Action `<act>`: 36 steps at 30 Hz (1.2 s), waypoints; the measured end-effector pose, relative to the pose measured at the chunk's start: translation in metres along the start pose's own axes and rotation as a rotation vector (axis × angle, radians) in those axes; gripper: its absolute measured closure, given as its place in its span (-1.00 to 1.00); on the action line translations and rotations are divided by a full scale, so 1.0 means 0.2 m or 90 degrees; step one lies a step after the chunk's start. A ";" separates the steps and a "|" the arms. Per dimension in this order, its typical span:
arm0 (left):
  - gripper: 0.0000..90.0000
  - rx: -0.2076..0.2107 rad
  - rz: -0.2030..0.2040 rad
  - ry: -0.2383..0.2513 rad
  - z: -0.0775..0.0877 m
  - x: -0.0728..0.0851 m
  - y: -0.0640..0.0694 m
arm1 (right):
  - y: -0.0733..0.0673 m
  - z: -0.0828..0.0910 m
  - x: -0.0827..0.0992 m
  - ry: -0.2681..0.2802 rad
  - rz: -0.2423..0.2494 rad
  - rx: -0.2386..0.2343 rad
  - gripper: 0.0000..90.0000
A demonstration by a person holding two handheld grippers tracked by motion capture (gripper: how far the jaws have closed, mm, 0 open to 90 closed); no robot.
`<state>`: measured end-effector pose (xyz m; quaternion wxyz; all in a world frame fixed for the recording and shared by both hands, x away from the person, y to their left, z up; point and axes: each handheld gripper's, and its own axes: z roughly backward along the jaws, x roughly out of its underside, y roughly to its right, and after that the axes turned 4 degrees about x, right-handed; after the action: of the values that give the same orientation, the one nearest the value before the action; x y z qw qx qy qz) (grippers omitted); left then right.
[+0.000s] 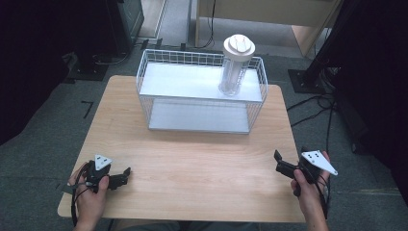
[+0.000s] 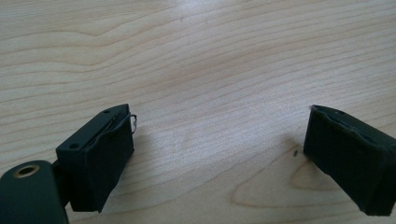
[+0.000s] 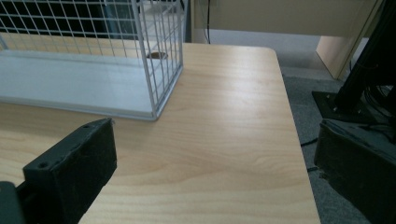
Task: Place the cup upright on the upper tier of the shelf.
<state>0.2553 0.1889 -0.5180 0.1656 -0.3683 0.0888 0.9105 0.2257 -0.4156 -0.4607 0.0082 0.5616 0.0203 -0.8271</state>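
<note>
Near edge of desk (image 1: 192, 168): 2 hand-held grippers are held low, 1 at each front corner, nothing between the jaws of either.

Left hand-held gripper (image 1: 126, 172): resting at the front left of the desk, pointed toward the right. In the left gripper view its jaws are spread wide over bare wood grain; no object lies in the gap. Left hand-held gripper (image 2: 219, 135) noted as empty and spread.

Right hand-held gripper (image 1: 277, 159): held at the front right edge, pointed forward and to the left. In the right gripper view the right hand-held gripper (image 3: 219, 158) also has its jaws wide apart, empty, with the near right corner of the wire basket (image 3: 159, 65) ahead and to its left.

Far half of desk: a white wire basket (image 1: 202, 91) with a white shelf panel inside. On that shelf, toward the basket's right end, stands a clear cylindrical container (image 1: 234, 67) with a white lid; long axis upright, top rising above the basket rim.

Key relation: the container lies forward and to the left of the right hand-held gripper, and well apart from both. The right one is judged nearer; an approach from above the rim appears needed.

Unclear: the container's contents and how its base is seated, seen through mesh. In the right gripper view the container is cut off at the top.
</note>
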 end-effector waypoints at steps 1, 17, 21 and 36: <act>-0.81 0.000 0.000 0.000 0.00 0.00 0.00 | 0.02 0.01 0.03 -0.006 0.001 0.005 -1.00; -0.81 0.000 -0.001 -0.001 0.00 0.00 0.00 | 0.12 0.07 0.23 -0.061 -0.004 0.034 -1.00; -0.81 0.000 -0.001 -0.001 0.00 0.00 0.00 | 0.14 0.09 0.27 -0.080 -0.001 0.042 -1.00; -0.81 0.000 -0.001 -0.001 0.00 0.00 0.00 | 0.17 0.13 0.37 -0.135 0.011 0.058 -1.00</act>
<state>0.2552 0.1890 -0.5180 0.1662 -0.3679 0.0886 0.9106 0.1760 -0.4495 -0.5211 -0.0079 0.4708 -0.0230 -0.8819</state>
